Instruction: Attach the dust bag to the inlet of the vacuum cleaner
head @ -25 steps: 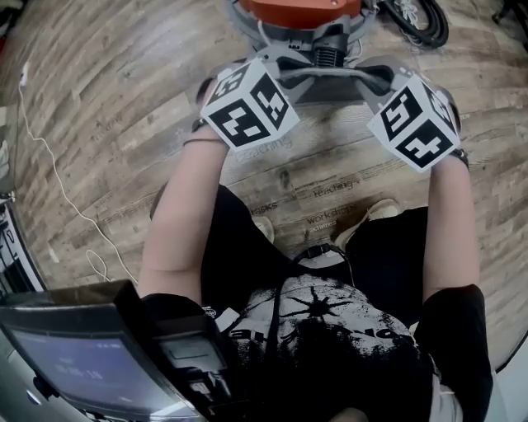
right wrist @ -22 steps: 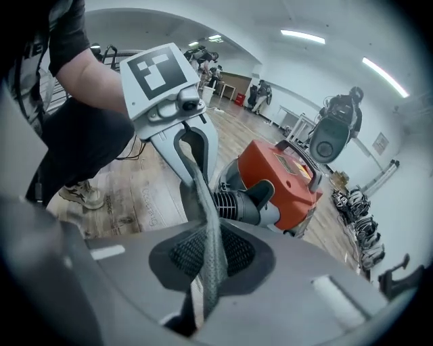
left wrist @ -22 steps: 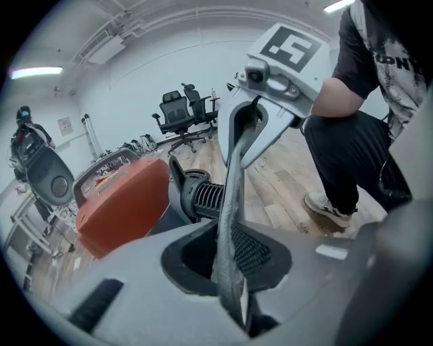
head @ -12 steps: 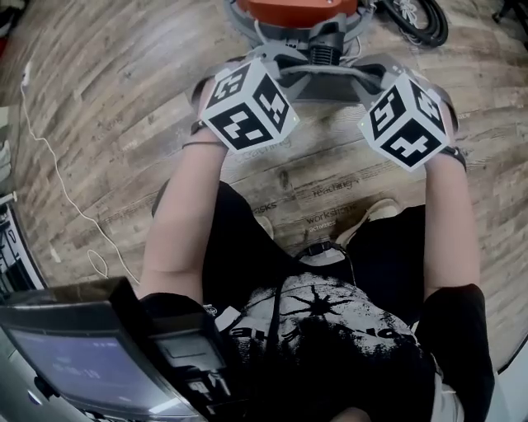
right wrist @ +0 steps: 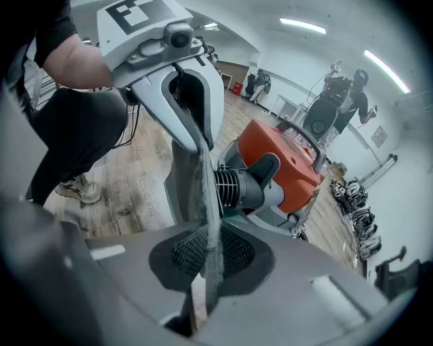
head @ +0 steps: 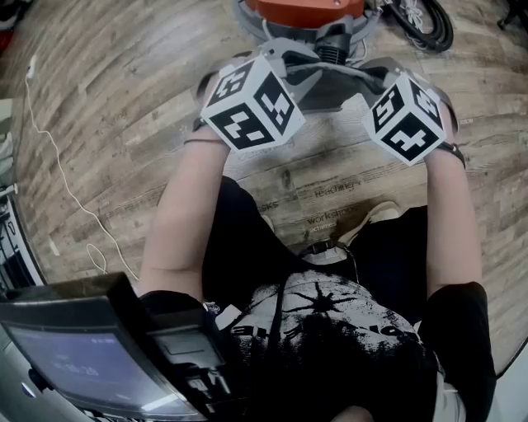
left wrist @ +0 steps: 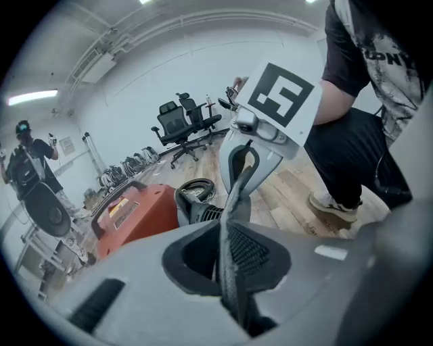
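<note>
Clamping opposite edges of the grey dust bag (head: 328, 82), left gripper (left wrist: 227, 269) and right gripper (right wrist: 207, 260) hold it at top centre of the head view, just below the orange vacuum cleaner (head: 305, 8) and its inlet (head: 329, 51).

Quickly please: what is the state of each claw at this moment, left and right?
Left claw: shut on the edge of the grey dust bag.
Right claw: shut on the same dust bag.
</note>
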`<state>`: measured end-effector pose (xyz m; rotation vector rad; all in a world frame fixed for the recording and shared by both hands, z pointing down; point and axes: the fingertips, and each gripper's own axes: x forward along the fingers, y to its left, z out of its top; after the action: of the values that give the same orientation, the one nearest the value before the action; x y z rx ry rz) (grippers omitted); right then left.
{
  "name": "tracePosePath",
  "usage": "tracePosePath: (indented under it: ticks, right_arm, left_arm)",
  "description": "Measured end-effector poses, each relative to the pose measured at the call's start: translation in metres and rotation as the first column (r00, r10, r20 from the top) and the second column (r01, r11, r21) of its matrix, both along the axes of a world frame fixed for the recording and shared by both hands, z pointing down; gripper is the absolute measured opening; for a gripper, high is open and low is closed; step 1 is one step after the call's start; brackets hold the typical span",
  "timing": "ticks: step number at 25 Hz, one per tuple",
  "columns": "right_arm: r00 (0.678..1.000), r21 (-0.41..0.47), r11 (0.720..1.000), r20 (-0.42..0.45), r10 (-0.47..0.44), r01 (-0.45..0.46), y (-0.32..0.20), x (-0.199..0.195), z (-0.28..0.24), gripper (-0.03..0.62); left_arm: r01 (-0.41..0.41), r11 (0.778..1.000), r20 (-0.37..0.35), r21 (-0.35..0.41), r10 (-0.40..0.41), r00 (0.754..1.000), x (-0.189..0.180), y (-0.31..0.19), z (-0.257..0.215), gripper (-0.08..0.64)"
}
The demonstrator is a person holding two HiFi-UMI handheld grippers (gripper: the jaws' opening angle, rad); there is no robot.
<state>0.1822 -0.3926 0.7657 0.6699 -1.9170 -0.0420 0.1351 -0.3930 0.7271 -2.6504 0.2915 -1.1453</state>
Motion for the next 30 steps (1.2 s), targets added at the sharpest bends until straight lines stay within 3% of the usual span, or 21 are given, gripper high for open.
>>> tracePosePath:
  ticks: [5,12,18,25,30]
  right_arm:
    - [0.999,0.034,0.999,0.016,-0.029,0.028,0.001,-0.006,-0.015,0.02]
    - [0.997,0.076,0.995,0.051,-0.064,0.06,0.003,-0.023,-0.036,0.02]
    - [0.997,0.035,0.999,0.072,-0.025,0.022,0.002,-0.014,-0.025,0.02]
    - [0.998,-0.029,0.999,0.048,0.042,-0.041,-0.008,0.004,0.003,0.021]
    - [0.998,-0.028,0.999,0.061,0.02,-0.019,-0.009,0.001,0.0,0.02]
  left_arm:
    - [0.04,0.998,-0.009,-0.045,-0.041,0.999,-0.012,-0.005,0.011,0.031]
    - [0.074,0.995,0.049,-0.064,-0.071,0.996,-0.025,-0.01,0.033,0.032]
    - [0.053,0.993,-0.001,-0.102,-0.054,0.999,-0.021,-0.007,0.024,0.03]
    - [0.011,0.999,0.004,-0.053,-0.01,1.0,0.003,-0.014,0.002,0.034]
    - [0.043,0.996,-0.038,-0.084,-0.046,0.998,-0.001,-0.016,0.003,0.034]
